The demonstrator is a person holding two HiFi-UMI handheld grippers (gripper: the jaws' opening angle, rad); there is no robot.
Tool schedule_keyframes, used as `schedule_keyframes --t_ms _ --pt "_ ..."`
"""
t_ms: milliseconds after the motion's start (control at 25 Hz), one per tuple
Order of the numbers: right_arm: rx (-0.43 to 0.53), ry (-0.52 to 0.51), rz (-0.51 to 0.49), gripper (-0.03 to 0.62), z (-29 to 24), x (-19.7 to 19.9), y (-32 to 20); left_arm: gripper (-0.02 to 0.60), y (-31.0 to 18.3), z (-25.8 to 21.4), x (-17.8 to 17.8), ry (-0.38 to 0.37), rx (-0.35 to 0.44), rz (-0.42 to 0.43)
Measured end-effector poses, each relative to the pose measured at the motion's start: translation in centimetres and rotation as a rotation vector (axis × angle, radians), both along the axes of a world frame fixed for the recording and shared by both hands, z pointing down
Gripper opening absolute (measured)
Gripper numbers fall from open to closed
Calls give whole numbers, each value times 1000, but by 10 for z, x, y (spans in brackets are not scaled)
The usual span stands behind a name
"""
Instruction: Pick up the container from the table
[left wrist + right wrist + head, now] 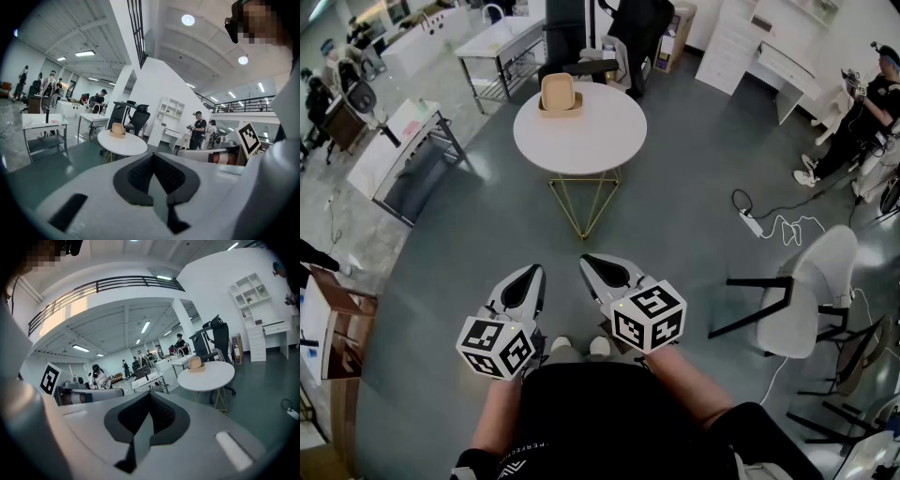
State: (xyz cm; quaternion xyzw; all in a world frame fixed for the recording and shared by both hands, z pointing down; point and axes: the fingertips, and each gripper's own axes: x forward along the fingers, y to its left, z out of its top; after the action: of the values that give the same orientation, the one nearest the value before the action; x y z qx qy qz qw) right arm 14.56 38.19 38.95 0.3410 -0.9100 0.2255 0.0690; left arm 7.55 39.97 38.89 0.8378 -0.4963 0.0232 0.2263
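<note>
Both closed, empty: left hand-held gripper (531, 274), right hand-held gripper (590, 263); I'm planning walk-up to counter (581, 142), opening jaws before tan container (559, 94).

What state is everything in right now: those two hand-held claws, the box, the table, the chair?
Left gripper: shut, empty, held low near the person's body.
Right gripper: shut, empty, beside the left one.
Container: upright on the table's far side, untouched.
Round table: standing, bearing only the container.
White chair: unoccupied, to the person's right.
</note>
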Motion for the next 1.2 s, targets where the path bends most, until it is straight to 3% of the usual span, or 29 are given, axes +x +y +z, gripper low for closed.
schedule_keyframes --t_ms 400,720,1200 --pt "-25 -41 -7 -2 7 1 -8 -12 -6 8 -3 -31 2 -18" --pt "-20 -23 -21 -2 10 -25 -32 -12 -37 12 -22 -23 13 23" --pt "-50 -16 10 -2 19 -109 -125 -12 -128 17 -114 -35 15 50"
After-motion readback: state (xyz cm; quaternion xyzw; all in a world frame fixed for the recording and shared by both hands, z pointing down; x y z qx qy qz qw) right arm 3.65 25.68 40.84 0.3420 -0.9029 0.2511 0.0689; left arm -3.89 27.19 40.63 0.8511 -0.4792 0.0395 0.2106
